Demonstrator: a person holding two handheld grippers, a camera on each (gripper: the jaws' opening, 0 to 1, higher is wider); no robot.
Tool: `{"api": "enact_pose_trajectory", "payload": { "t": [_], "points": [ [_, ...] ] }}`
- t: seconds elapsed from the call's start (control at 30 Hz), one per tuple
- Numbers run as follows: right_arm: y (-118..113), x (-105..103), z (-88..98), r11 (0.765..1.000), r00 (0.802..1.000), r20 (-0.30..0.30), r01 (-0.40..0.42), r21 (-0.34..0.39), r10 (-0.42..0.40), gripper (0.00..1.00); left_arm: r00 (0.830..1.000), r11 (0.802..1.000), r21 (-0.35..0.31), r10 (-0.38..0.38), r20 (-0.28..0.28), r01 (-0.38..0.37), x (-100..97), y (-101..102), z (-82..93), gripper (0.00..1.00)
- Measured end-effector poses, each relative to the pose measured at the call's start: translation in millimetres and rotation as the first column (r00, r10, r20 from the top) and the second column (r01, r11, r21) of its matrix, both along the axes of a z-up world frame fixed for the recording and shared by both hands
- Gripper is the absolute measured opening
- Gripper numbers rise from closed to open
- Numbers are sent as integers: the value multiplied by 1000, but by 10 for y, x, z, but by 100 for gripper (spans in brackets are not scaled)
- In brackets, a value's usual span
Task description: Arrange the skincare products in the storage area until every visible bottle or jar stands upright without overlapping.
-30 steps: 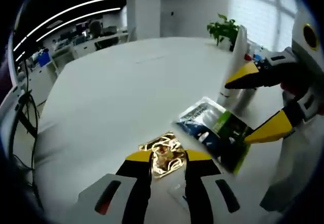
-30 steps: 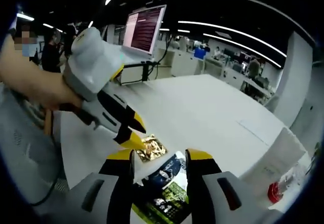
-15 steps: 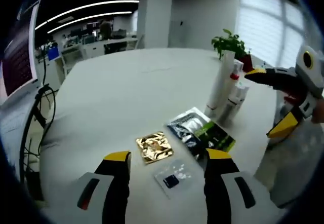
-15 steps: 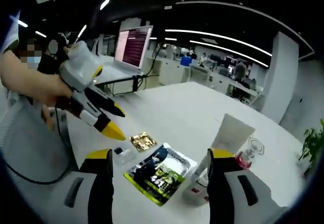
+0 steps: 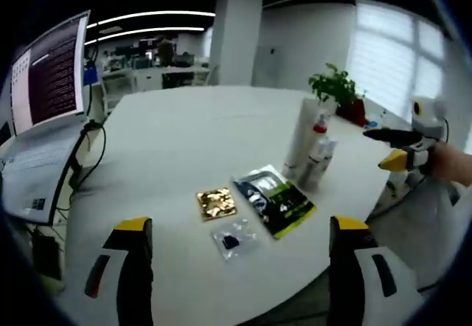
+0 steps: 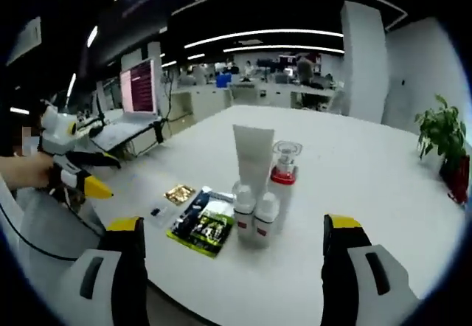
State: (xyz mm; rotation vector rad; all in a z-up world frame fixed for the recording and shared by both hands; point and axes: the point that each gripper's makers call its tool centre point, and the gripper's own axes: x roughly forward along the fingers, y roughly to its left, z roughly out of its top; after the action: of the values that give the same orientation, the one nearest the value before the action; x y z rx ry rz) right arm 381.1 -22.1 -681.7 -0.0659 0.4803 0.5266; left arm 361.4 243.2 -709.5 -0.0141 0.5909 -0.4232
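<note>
Task judged near done: white tube [image 6: 253, 155], red-collared pump bottle [image 6: 283, 170] and two small white bottles [image 6: 254, 217] are seen upright, clustered on the white table [image 6: 354, 178]. Flat sachets [image 6: 200, 225] are laid beside. Left gripper [image 5: 240, 248] and right gripper [image 6: 232, 245] are held wide open, empty, well apart from them.

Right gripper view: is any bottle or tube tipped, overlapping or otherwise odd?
Nothing stands out. The white tube, red-collared bottle and two small white bottles stand upright in a tight cluster. The sachets lie flat beside them.
</note>
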Motion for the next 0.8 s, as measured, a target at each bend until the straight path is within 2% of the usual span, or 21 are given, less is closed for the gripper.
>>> {"api": "enact_pose_trajectory", "payload": {
  "t": [0.17, 0.23, 0.27, 0.33, 0.43, 0.5, 0.6, 0.7, 0.8],
  "points": [
    [-188, -50, 3, 1000, 1000, 8, 23, -11, -23, 100, 1000, 1000, -19, -7, -8, 7, -136, -53, 38, 99],
    [-221, -66, 19, 1000, 999, 23, 29, -11, -28, 100, 1000, 1000, -20, -10, 24, 11, -135, -56, 96, 99],
    [-221, -77, 19, 1000, 999, 27, 26, -13, -25, 100, 996, 1000, -17, -24, 80, 25, -99, -78, 181, 99],
    [-199, -75, 9, 1000, 999, 34, 18, -11, -18, 100, 994, 1000, -1, -31, 108, 32, -93, -97, 226, 99],
    [-173, -64, -34, 998, 999, 41, 7, -56, -4, 100, 994, 999, -24, -19, 108, 22, -58, -76, 205, 99],
    [-147, -91, -21, 997, 999, 49, -4, -71, 8, 100, 994, 1000, -2, 2, 113, -1, -38, -25, 192, 99],
    [-144, -93, -63, 995, 999, 38, -14, -101, 18, 100, 994, 1000, -14, 20, 109, -18, -28, -8, 192, 99],
    [-133, -102, -72, 995, 999, 36, -21, -98, 25, 100, 993, 999, 37, 3, 114, -7, -27, 5, 162, 99],
    [-132, -107, -93, 994, 999, 27, -24, -106, 27, 100, 994, 1000, 29, -1, 108, -2, -36, -13, 162, 99]
  ]
}}
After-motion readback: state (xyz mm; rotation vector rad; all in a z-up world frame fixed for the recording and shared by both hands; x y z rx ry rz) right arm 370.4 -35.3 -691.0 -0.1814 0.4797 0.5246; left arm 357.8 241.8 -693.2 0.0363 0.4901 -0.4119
